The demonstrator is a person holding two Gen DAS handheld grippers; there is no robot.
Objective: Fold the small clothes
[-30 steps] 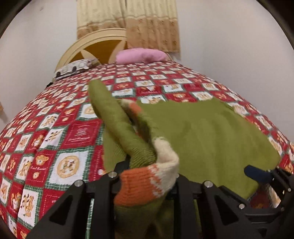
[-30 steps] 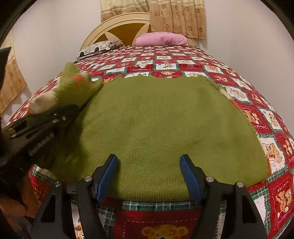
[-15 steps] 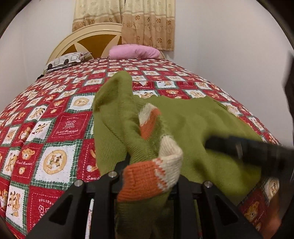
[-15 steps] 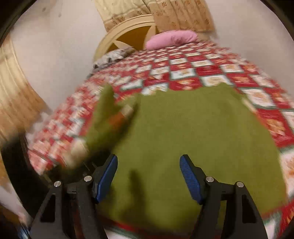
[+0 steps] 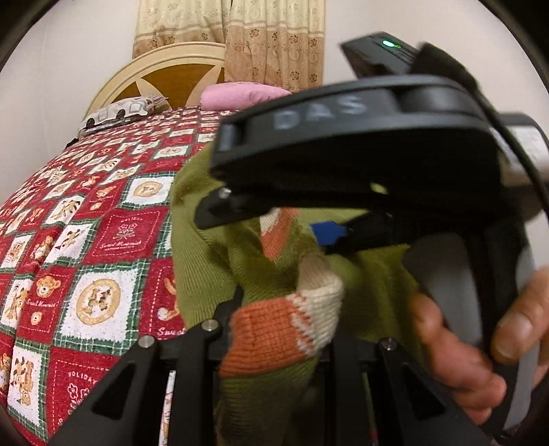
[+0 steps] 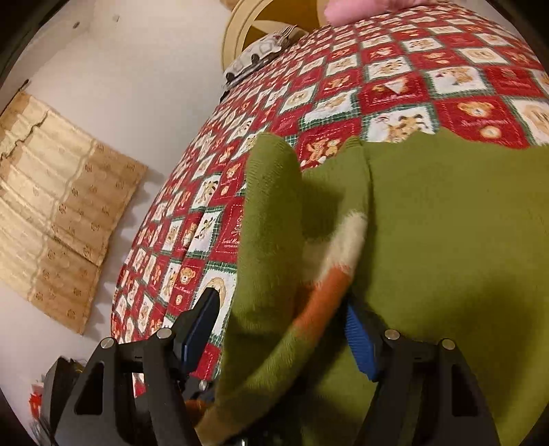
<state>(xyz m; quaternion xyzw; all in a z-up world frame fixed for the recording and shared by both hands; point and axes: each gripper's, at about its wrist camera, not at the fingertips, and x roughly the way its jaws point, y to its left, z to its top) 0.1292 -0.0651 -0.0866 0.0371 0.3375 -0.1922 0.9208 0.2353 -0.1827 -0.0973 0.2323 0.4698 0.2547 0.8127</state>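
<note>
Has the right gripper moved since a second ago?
Yes. The right gripper has swung left: in its view the green knitted sweater's striped sleeve now lies between its fingers, and the wooden headboard sits farther right.

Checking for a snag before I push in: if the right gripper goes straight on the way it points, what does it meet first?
Probably the green sweater's sleeve, already lying between the right gripper's open fingers; depth beyond it is unclear.

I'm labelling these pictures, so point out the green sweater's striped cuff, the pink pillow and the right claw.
striped cuff [image 5: 274, 329]: left wrist view, on the orange band.
pink pillow [image 5: 240, 96]: left wrist view, on its middle.
right claw [image 6: 281, 332]: right wrist view, midway between its blue-padded fingertips.
</note>
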